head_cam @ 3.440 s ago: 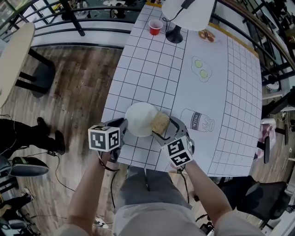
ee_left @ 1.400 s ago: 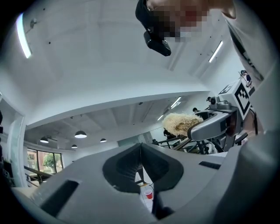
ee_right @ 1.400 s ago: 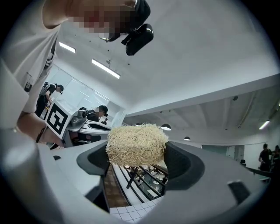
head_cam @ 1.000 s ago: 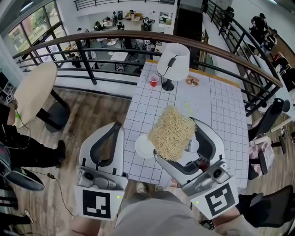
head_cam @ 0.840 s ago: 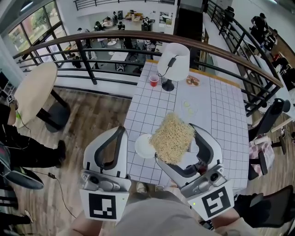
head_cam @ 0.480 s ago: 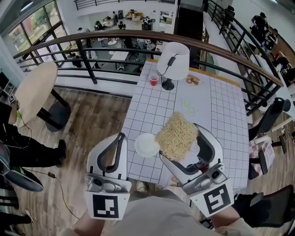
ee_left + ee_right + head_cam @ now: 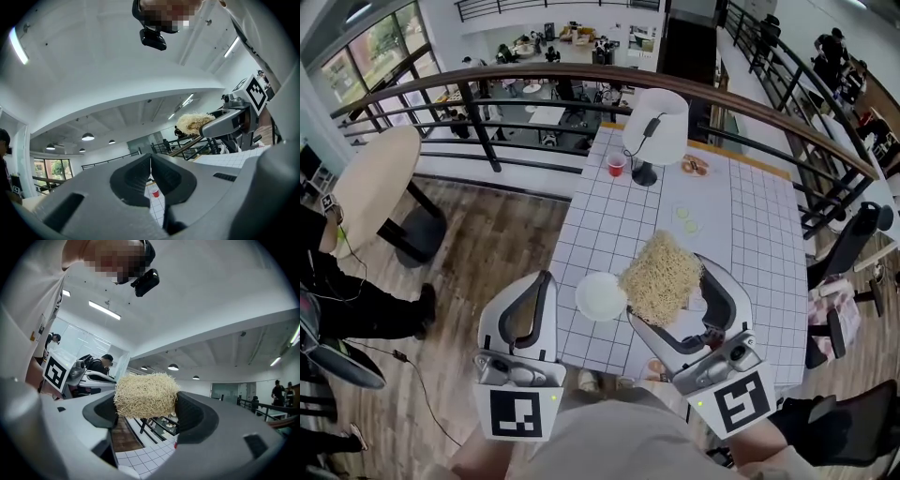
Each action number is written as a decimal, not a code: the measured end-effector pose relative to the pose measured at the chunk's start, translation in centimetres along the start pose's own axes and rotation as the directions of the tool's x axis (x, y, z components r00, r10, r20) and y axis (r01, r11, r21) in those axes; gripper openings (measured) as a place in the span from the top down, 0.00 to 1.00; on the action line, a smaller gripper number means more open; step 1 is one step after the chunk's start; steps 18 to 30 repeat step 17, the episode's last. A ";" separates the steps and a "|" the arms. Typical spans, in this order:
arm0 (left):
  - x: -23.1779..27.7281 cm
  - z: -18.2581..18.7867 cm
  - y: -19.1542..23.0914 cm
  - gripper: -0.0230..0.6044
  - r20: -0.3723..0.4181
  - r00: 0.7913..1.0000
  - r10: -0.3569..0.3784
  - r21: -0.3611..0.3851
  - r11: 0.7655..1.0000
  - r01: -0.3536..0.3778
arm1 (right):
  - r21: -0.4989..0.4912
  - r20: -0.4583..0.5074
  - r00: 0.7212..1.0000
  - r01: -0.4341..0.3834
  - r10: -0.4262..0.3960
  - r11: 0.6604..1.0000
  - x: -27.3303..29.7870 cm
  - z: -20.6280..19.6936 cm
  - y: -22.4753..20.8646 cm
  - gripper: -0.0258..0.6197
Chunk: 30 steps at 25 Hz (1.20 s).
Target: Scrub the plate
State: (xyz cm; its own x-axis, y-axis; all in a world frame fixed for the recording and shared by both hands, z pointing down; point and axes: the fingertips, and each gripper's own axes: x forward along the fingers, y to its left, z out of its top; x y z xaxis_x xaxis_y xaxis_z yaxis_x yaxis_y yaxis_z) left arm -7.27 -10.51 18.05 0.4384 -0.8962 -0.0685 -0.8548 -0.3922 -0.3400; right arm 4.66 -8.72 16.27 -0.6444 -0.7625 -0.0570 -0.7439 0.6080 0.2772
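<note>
A white plate (image 7: 600, 295) lies alone on the grid-patterned table (image 7: 741, 225), near its front left edge. Both grippers are raised high above it, close to the head camera. My right gripper (image 7: 666, 286) is shut on a straw-coloured scrub pad (image 7: 661, 277), which fills the gap between its jaws in the right gripper view as well (image 7: 146, 394). My left gripper (image 7: 546, 279) hangs left of the plate with its jaws pressed together and nothing between them; the tips meet in the left gripper view (image 7: 151, 161). From there the scrub pad (image 7: 193, 123) shows at the right.
At the table's far end stand a white lamp (image 7: 656, 117), a red cup (image 7: 617, 165) and a small dish of food (image 7: 695, 167). A railing (image 7: 534, 80) runs behind the table. A round wooden table (image 7: 370, 183) stands at the left, a dark chair (image 7: 855, 234) at the right.
3.4 s ago both grippers were down at the plate, the pad on it. Now they are lifted toward the camera. Over the last second both drew back slightly, uncovering the plate.
</note>
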 end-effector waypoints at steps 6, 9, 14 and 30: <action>0.5 -0.4 0.1 0.94 -0.030 1.000 0.007 0.000 1.000 -0.007 | 0.017 -0.011 1.000 -0.013 0.013 1.000 0.2 -0.3 -0.2 0.38; 0.6 -0.4 0.2 0.94 -0.035 0.999 0.009 0.001 1.000 -0.009 | 0.008 -0.019 1.000 -0.015 0.015 1.000 0.3 -0.6 -0.2 0.38; 0.6 -0.3 0.3 0.94 -0.026 0.999 0.021 -0.011 1.000 -0.021 | 0.002 -0.012 1.000 -0.021 0.021 1.000 0.4 -0.5 -0.1 0.38; 0.7 -0.2 0.3 0.94 -0.021 1.000 0.023 -0.011 1.000 -0.023 | -0.004 -0.012 1.000 -0.023 0.023 1.000 0.4 -0.6 -0.2 0.38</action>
